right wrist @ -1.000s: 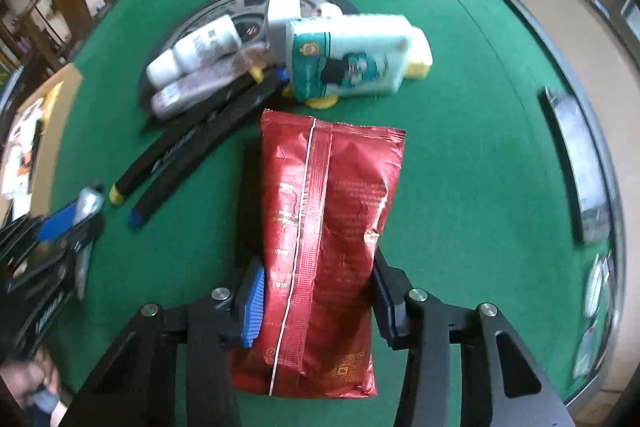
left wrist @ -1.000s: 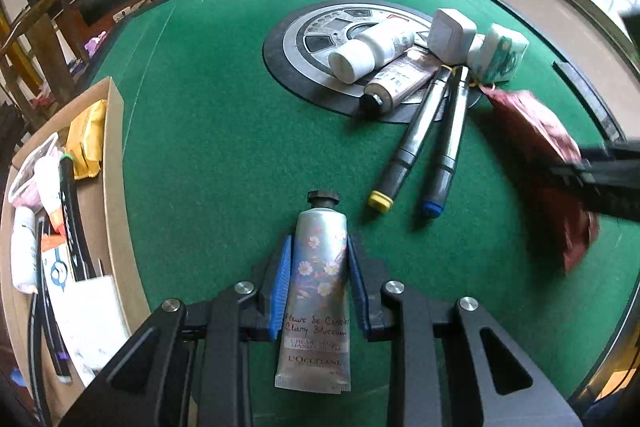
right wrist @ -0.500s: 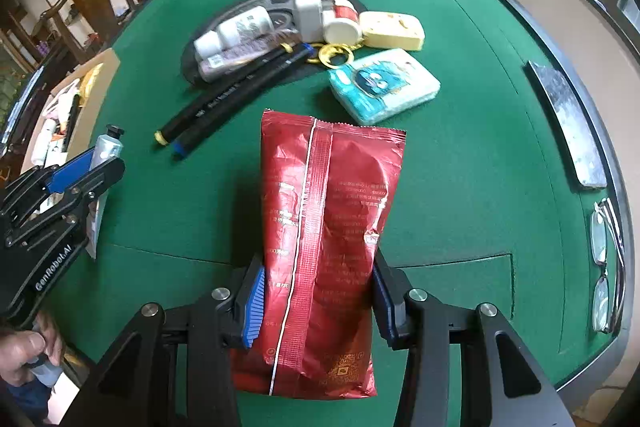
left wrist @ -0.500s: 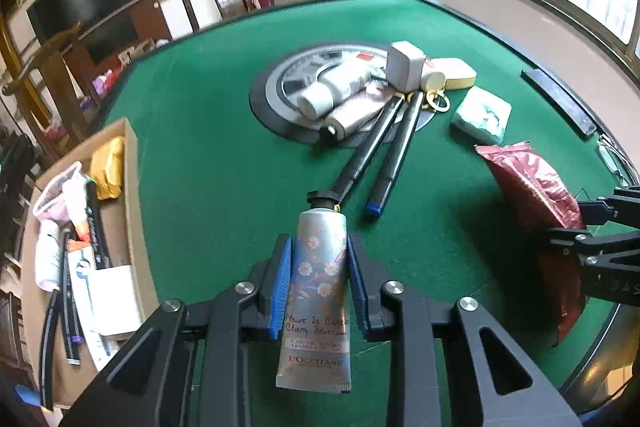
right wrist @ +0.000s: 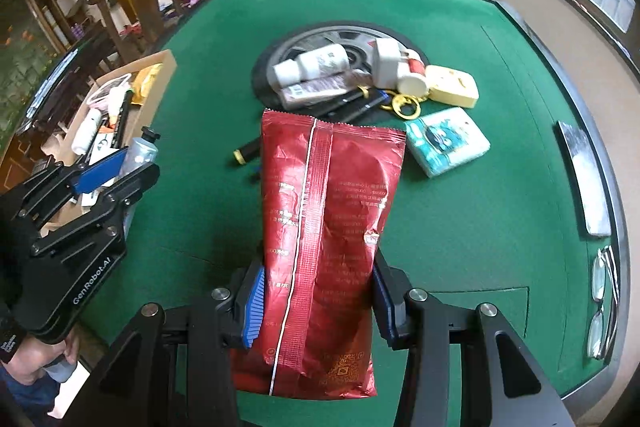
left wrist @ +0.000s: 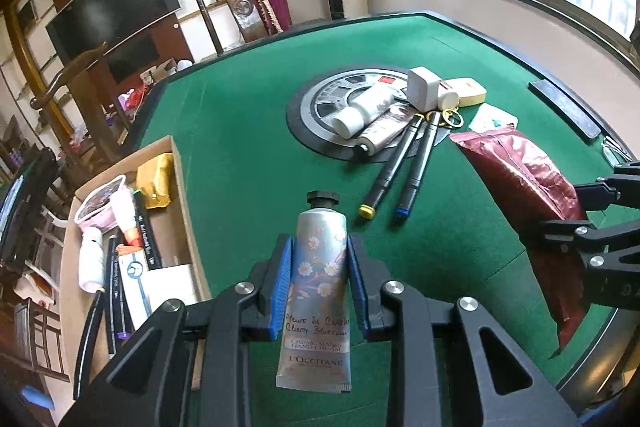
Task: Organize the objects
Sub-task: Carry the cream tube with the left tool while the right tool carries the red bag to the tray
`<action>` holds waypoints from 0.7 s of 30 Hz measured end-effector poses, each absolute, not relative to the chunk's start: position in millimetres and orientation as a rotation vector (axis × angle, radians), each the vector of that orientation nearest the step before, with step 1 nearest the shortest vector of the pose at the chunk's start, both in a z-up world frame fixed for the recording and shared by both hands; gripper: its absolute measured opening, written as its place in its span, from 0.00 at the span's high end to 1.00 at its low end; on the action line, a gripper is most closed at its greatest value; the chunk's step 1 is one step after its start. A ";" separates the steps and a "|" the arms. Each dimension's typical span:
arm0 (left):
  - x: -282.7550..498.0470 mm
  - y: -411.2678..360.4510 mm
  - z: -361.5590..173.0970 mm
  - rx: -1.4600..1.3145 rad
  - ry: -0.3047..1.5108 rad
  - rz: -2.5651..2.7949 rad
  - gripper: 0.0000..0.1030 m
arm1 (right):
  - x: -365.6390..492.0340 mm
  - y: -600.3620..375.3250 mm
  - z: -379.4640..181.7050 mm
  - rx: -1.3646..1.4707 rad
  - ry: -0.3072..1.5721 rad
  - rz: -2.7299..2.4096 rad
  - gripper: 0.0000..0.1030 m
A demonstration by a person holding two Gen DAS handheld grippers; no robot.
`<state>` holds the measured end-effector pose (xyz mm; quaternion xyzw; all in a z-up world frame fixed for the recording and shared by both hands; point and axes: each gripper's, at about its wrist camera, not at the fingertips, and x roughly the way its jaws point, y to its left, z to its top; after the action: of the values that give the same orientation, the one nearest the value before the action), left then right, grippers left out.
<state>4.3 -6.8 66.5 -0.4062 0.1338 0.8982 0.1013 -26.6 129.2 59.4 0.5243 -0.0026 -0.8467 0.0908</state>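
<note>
Both grippers are held up over the near edge of the green felt table (left wrist: pixel 248 131), each tipped steeply downward, the left one on the side nearer the cardboard box (left wrist: pixel 176 183). A hand (right wrist: pixel 36 359) grips the left tool's handle at the lower left of the right-hand view; little of it shows past the black frame.

The table is round-cornered, with a dark disc (left wrist: pixel 316 107) set in its middle. On and around the disc lie a white bottle (left wrist: pixel 362 107), a brown tube (left wrist: pixel 384 131), two black markers (left wrist: pixel 400 163), a white charger (left wrist: pixel 424 87), a gold key ring (right wrist: pixel 404 105), a cream case (right wrist: pixel 454 85) and a teal tissue pack (right wrist: pixel 446 141). Glasses (right wrist: pixel 602 301) sit near the right rim. Wooden chairs, a dark screen and windows stand behind.

The left gripper (left wrist: pixel 318 279) is clamped on a hand cream tube (left wrist: pixel 318 279), cap pointing away, blue pads pressed to both sides. The right gripper (right wrist: pixel 320 293) is closed on a red foil packet (right wrist: pixel 328 227), held about its lower half, clear of the felt.
</note>
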 end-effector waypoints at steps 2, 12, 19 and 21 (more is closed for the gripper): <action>5.3 -10.8 68.1 -1.195 0.388 2.667 0.74 | -26.9 123.9 60.8 1.553 0.004 -2.507 0.53; 11.1 -23.7 72.9 -1.186 0.396 2.695 0.74 | -23.6 106.4 63.7 1.533 0.025 -2.488 0.53; 13.3 -29.8 74.4 -1.176 0.405 2.702 0.74 | -22.5 98.7 67.5 1.515 0.034 -2.487 0.53; 13.9 -31.6 75.5 -1.172 0.403 2.705 0.74 | -22.0 96.5 68.5 1.512 0.037 -2.486 0.52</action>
<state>13.9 -31.6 75.5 -0.3925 0.1349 0.9060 0.0828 -22.0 96.5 68.5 0.5161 0.0125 -0.8486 0.1157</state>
